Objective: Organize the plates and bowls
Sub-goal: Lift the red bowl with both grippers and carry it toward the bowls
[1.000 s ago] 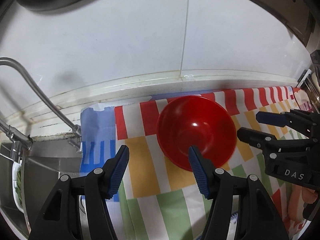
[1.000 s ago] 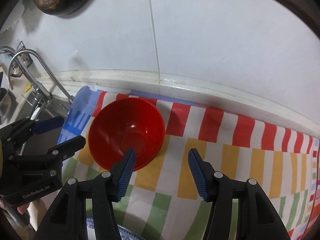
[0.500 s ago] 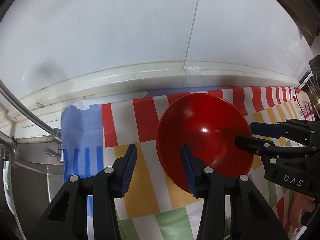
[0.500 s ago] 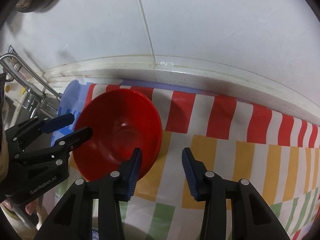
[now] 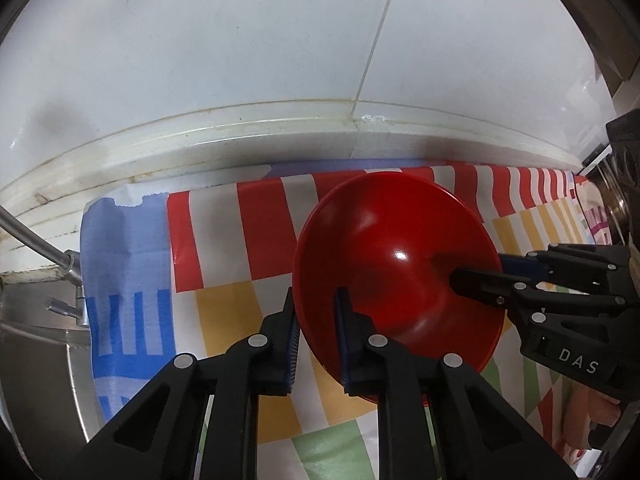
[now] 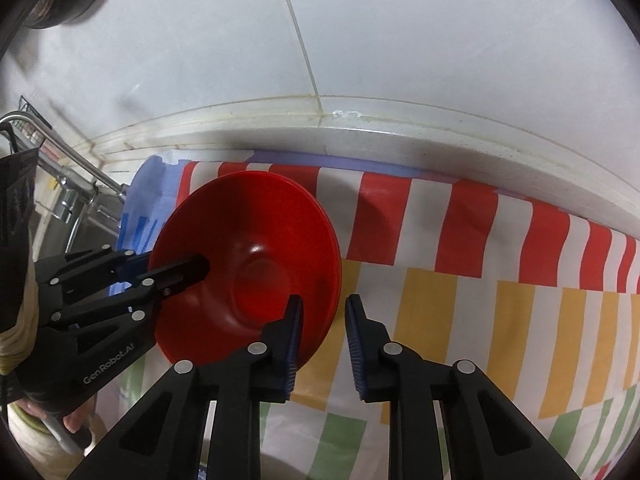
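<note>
Glossy red plastic bowl (image 5: 396,264) sits tilted on the striped plastic cloth (image 6: 460,292) over the counter, near the white tiled wall (image 5: 240,60). Left gripper (image 5: 316,320) jaws straddle its near-left rim, narrowed, seemingly clenched on it. Right gripper (image 6: 322,334) jaws straddle the opposite rim; contact unclear, cannot tell. Advice: seat both rims deep between pads, close evenly, then lift level.
</note>
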`<state>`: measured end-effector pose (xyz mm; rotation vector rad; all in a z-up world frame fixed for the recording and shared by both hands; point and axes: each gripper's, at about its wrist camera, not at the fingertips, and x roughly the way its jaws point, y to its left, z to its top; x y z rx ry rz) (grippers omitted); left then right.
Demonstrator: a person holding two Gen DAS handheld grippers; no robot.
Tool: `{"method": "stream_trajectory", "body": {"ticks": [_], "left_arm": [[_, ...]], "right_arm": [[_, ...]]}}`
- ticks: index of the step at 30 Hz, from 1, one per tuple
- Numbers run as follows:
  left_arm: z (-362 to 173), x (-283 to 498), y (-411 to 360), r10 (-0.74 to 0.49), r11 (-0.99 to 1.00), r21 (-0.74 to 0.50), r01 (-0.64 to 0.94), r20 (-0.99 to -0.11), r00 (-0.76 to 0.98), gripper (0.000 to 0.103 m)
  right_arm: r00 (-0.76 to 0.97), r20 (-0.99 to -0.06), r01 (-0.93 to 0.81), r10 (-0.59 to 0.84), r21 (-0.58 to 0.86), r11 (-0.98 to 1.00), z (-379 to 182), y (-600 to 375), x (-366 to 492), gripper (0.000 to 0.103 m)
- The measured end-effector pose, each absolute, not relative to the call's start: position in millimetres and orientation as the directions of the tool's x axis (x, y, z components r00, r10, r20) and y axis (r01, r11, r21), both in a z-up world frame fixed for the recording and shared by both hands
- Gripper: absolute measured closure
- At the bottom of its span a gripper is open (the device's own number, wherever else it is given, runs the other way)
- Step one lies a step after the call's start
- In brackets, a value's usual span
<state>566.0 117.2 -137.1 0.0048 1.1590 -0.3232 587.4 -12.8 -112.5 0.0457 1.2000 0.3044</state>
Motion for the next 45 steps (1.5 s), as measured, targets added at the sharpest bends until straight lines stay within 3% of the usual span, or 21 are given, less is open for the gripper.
{"method": "stream_trajectory", "body": {"ticks": [17,45], "left_arm": [[-127,559,126,-0.3,0.945,-0.23,0.233,-0.894,0.333,0.091],[-51,474,67,-0.35,0.918,-0.237,0.317,-0.86,0.372,0.092]], "right_arm": [[0.308,-0.913,-0.134,0.268,0.237,0.962,-111,-24,586,0.093],[0.391,-0.896,-0.074,0.211,0.197,0.978,-38,-70,493,0.093]]}}
